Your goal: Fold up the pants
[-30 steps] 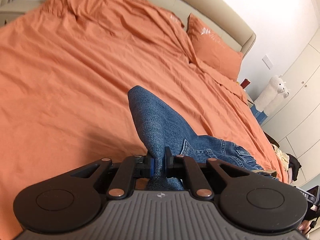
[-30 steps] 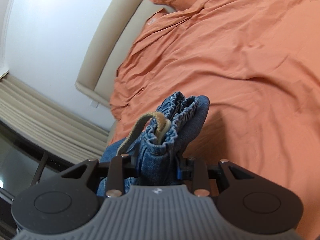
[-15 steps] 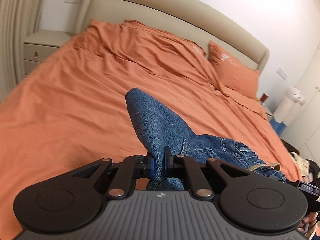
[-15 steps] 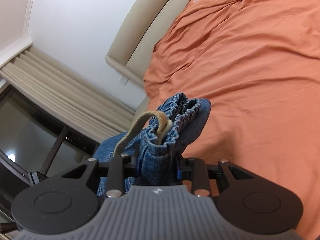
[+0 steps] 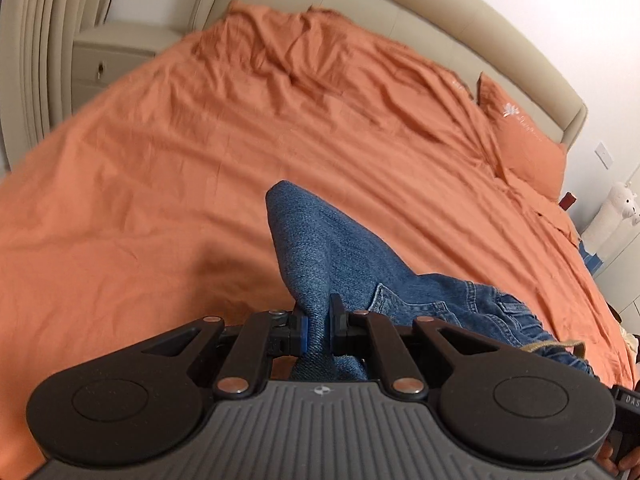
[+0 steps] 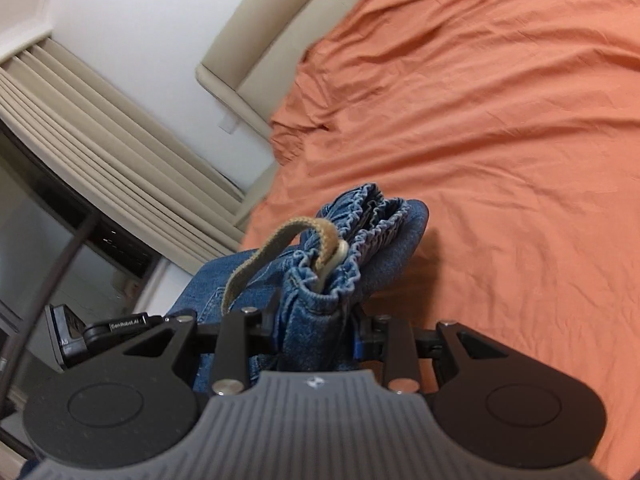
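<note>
Bed: the orange sheet [image 5: 200, 184] spreads wide ahead of and below both tongs; it is wrinkled, and nothing of the pants lies flat on it yet.
Headboard: the beige headboard [image 5: 440, 32] stands far beyond the tips of the left tongs; an orange pillow [image 5: 520, 140] leans at its right end.
Pants: the blue denim pants [image 5: 320, 252] hang in the air between the two tools, above the sheet; the long axis seems to run sideways from one tool to the other, across the bed.
Waistband: the gathered waistband [image 6: 360, 224] with a tan drawstring [image 6: 260, 256] stands up just in front of the right tongs.
Left tongs: the left gripper [image 5: 318, 322] is closed on a fold of plain denim; the cloth rises as a peak past its fingers.
Right tongs: the right gripper [image 6: 316, 336] is clamped on the bunched waistband end; the cloth fills the gap.
Nearer hand: I judge both equally near, each holding one end; lowering must be done together.
Change: compared with a second ago, both views have swung toward the headboard and the curtains; both grips look the same.
</note>
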The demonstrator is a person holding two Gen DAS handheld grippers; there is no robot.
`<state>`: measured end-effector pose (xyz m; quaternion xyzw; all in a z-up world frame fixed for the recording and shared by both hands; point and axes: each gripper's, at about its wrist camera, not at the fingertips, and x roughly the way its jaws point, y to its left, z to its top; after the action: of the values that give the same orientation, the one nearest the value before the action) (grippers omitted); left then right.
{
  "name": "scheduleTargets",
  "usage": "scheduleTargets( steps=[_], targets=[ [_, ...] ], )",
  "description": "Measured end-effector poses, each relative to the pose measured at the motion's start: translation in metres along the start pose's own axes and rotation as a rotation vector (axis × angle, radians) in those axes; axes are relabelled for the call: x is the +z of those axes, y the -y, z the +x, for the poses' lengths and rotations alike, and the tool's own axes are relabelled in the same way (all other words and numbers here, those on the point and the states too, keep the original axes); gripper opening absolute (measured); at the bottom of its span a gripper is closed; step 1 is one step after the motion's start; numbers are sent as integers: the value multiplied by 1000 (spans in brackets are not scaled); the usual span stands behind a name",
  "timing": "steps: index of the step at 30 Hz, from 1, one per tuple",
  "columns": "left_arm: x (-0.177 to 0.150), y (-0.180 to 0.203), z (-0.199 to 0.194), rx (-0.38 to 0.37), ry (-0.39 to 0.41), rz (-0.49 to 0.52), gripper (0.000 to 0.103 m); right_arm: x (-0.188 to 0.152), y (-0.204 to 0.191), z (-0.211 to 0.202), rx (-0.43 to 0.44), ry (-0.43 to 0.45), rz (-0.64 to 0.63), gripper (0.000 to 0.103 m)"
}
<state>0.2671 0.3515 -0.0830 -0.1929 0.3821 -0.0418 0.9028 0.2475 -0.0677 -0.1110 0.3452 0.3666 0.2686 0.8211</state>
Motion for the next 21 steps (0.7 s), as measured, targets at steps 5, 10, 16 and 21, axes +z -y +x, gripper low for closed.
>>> scheduleTargets(
  steps=[5, 10, 16, 21],
  targets=[
    [-28, -29, 40, 60, -61, -22, 9, -27, 37, 30, -85, -93, -10, 26],
    [-42, -55, 46, 22, -76, -47, 11, -51, 67, 36, -115, -120, 38, 27],
    [-40, -54, 43, 100, -130, 12, 27, -52, 67, 42, -155, -147, 21, 28],
    [-30, -43, 4, 239, -153, 120, 28, -39, 50, 38, -202, -168, -69, 40]
  ],
)
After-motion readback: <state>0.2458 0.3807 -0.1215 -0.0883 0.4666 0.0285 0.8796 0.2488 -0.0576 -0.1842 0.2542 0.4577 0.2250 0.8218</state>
